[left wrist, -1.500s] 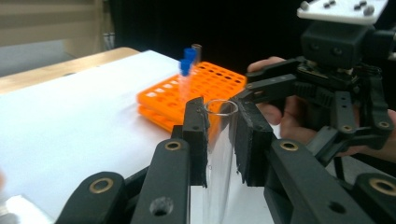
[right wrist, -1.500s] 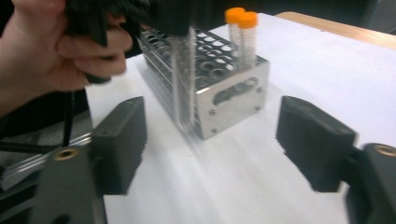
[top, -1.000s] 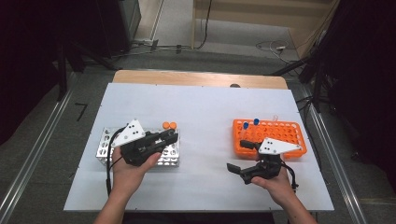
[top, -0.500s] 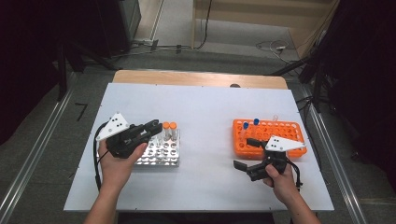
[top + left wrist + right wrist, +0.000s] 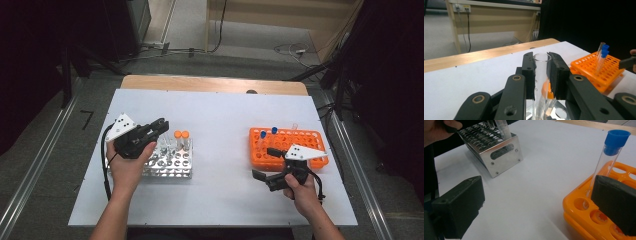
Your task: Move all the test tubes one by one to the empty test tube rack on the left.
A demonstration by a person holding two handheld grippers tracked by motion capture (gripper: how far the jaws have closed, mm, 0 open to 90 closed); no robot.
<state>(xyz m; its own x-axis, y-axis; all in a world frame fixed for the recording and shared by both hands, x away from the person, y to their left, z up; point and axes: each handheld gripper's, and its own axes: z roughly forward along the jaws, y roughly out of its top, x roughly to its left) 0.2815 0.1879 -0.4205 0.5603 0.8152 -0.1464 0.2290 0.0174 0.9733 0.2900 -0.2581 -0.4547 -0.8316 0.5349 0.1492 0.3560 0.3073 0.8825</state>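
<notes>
My left gripper (image 5: 160,125) hangs over the back left corner of a metal tube rack (image 5: 170,162). It is shut on a clear uncapped test tube (image 5: 541,72), which stands upright between the jaws. The tube's lower end reaches down to the rack's top. Two orange-capped tubes (image 5: 181,135) stand in the rack just right of the jaws. My right gripper (image 5: 264,162) is open at the front left corner of the orange rack (image 5: 287,145), its jaws wide apart with nothing between them. Two blue-capped tubes (image 5: 268,132) stand in the orange rack; one (image 5: 610,152) rises right beside my right gripper's jaw.
The racks sit on a white table (image 5: 220,115) with a wooden strip (image 5: 210,84) along its far edge. Bare table lies between the two racks. Cables trail from both grippers, and dark stands and floor surround the table.
My left gripper has moved left and a little away with the clear tube, from over the metal rack's middle to its back left corner. The right hand has hardly moved.
</notes>
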